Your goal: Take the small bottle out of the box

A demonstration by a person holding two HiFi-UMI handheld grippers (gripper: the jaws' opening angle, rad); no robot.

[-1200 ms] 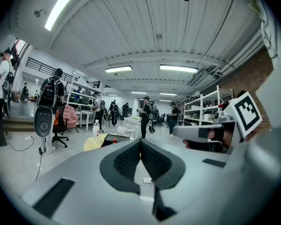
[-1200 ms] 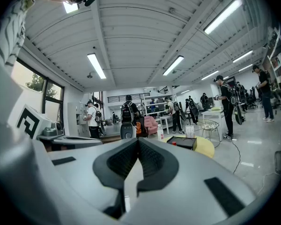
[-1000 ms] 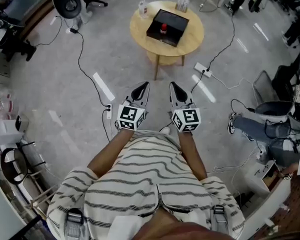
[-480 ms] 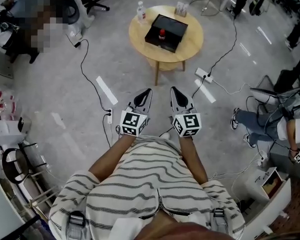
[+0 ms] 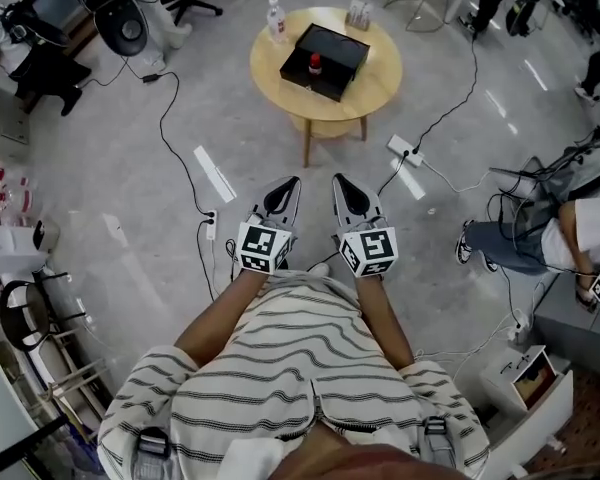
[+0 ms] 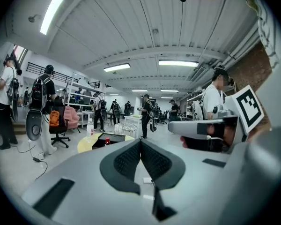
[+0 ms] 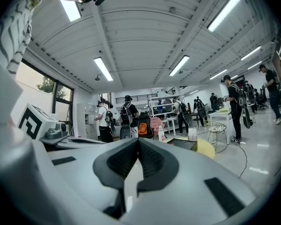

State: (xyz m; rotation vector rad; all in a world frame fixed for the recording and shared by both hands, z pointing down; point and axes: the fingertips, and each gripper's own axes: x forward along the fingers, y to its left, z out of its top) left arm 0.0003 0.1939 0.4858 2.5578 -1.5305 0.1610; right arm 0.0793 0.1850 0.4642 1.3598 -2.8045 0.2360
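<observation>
A small red-capped bottle [image 5: 314,65] stands in an open black box [image 5: 330,44] on a round wooden table [image 5: 370,83], far ahead across the floor. My left gripper [image 5: 290,182] and right gripper [image 5: 338,179] are held side by side over the floor, well short of the table, both pointing toward it. In the left gripper view the left gripper [image 6: 140,140] is shut and empty, with the bottle [image 6: 107,141] and box [image 6: 116,139] small in the distance. In the right gripper view the right gripper [image 7: 138,139] is also shut and empty, and the box [image 7: 183,143] lies beyond it.
A clear water bottle [image 5: 274,18] and glass cups [image 5: 358,13] also stand on the table. Cables and power strips [image 5: 402,149] run across the floor between me and the table. A seated person's legs [image 5: 510,243] are at the right, and other people stand around the room.
The whole view has shifted a little as I move across the floor: the table now sits slightly further left and higher in the head view. Both grippers stay shut and side by side.
</observation>
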